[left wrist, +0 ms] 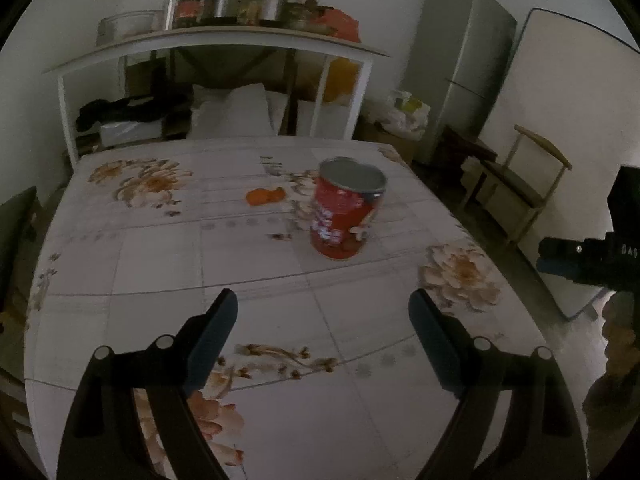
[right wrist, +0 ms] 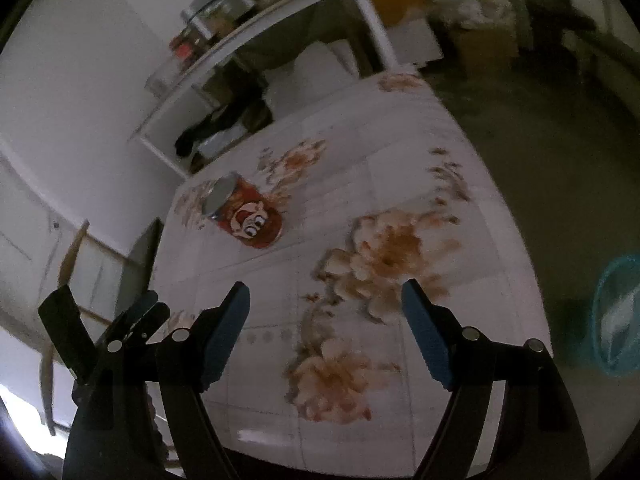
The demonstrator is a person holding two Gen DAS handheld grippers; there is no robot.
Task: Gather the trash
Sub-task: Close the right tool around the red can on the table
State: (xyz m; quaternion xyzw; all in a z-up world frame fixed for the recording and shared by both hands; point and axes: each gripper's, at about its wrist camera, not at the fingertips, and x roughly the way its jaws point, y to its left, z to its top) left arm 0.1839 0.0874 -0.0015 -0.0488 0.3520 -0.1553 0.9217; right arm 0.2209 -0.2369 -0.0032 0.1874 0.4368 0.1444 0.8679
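Red can upright on floral counter, orange scrap nearby. Left gripper and right gripper: jaws wide, empty.

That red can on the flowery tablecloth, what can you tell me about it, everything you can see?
The red cylindrical metal can stands upright on the white floral tablecloth, toward the far half of the table. Its top is a dull silver disc with a raised rim; whether it is opened cannot be told. The wrapper is red with white lettering on one side and a cartoon face on the other. Nothing touches it except the cloth beneath. A small orange scrap lies apart from it.
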